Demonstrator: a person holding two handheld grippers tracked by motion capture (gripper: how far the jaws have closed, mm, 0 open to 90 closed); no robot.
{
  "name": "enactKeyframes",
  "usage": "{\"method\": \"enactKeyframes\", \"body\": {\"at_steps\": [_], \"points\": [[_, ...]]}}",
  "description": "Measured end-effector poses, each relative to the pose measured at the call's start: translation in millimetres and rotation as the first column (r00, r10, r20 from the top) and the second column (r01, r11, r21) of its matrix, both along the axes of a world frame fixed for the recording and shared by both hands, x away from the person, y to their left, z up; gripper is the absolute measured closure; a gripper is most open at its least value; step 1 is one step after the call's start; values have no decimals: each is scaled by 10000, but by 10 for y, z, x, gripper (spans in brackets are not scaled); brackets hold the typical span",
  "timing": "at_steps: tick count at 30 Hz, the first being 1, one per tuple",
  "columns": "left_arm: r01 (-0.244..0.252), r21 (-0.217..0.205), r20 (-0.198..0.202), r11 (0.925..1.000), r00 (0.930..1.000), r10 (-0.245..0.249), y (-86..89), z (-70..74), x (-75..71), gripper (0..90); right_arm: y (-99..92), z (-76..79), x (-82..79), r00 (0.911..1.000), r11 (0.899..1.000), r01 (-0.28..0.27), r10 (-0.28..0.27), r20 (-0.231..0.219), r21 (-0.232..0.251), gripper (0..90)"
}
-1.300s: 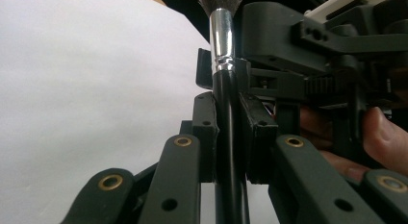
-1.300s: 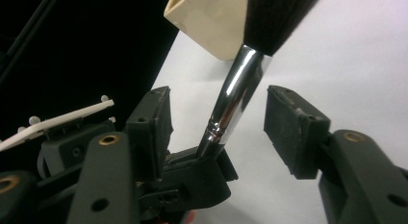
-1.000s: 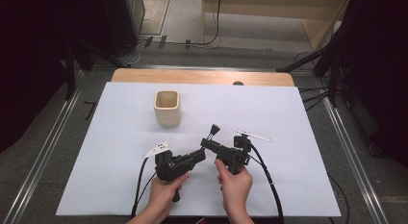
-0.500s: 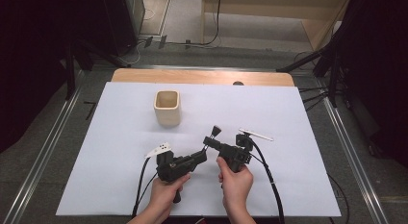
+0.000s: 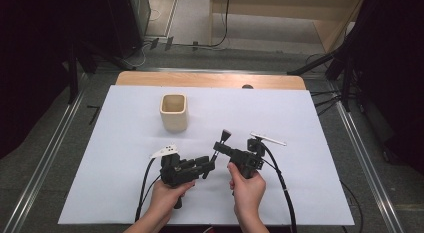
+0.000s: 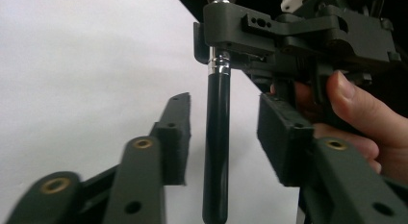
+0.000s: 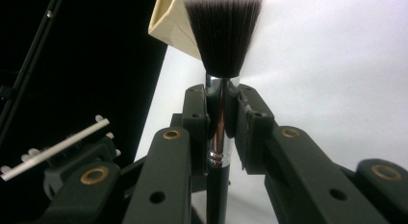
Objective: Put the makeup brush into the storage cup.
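A makeup brush (image 5: 223,141) with a black handle (image 6: 215,152), a silver ferrule and dark bristles (image 7: 223,36) is held over the white sheet. My right gripper (image 5: 219,146) (image 7: 222,119) is shut on the ferrule, bristles pointing away from it. My left gripper (image 5: 208,166) (image 6: 225,133) has just been opening. Its jaws now stand apart on either side of the handle, and the pads are clear of it. The two grippers face each other tip to tip, each held by a hand.
A cream square cup (image 5: 173,112) (image 7: 173,27) stands upright on the white sheet (image 5: 100,143), beyond and left of the grippers. The wooden table edge (image 5: 210,80) runs along the far side. Cables (image 5: 285,193) trail from both grippers toward the near edge.
The left gripper's jaws have parted from the brush handle. The right gripper's jaws have closed on the ferrule. Both hands stay almost where they were.
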State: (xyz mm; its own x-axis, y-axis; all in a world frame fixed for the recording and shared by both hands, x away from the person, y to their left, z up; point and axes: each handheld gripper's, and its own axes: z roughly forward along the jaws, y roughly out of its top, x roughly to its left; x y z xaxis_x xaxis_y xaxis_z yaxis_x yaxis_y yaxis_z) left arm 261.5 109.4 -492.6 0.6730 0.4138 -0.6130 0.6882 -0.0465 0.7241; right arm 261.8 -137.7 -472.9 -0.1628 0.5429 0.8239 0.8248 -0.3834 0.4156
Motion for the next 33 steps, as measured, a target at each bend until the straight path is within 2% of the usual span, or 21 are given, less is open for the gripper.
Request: {"method": "enactKeyframes", "body": {"at_steps": [2, 4, 9, 11, 12, 14, 19, 21, 24, 28, 33], "points": [[186, 499, 18, 9986, 9998, -187, -7, 45, 11, 476, -6, 0, 14, 10000, 10000, -63, 63, 8, -61, 783], [404, 773, 73, 9962, 9991, -411, -15, 85, 18, 444, -22, 10, 21, 9998, 9997, -176, 176, 7, -180, 783], [839, 1339, 148, 9874, 9961, -866, -12, 169, 58, 382, -43, 22, 44, 9984, 9979, -567, 566, -26, -321, 785], [835, 1544, 261, 9845, 9957, -885, 16, 183, 78, 376, -46, 31, 53, 9971, 9961, -767, 767, -7, -448, 786], [771, 1515, 287, 9854, 9962, -824, 35, 187, 90, 376, -49, 32, 55, 9963, 9951, -862, 864, 10, -479, 786], [1011, 1357, -95, 9856, 9949, -1008, 80, 187, 145, 349, -57, 32, 51, 9945, 9931, -1047, 1047, -25, -531, 786], [1471, 1543, -559, 9770, 9886, -1400, 120, 170, 211, 325, -67, 21, 72, 9890, 9872, -1475, 1477, -22, -600, 786], [1502, 1568, -682, 9761, 9876, -1410, 135, 163, 223, 324, -73, 23, 79, 9838, 9814, -1777, 1790, 107, -730, 787], [1749, 1691, -826, 9699, 9832, -1629, 143, 158, 241, 316, -84, 44, 78, 9761, 9730, -2122, 2155, 280, -909, 787], [1910, 1808, -856, 9648, 9803, -1781, 141, 154, 262, 306, -94, 52, 98, 9644, 9614, -2541, 2601, 480, -1056, 787], [2197, 1801, -661, 9588, 9752, -2110, 129, 176, 285, 298, -98, 79, 95, 9393, 9367, -3191, 3328, 835, -1443, 787]]}}
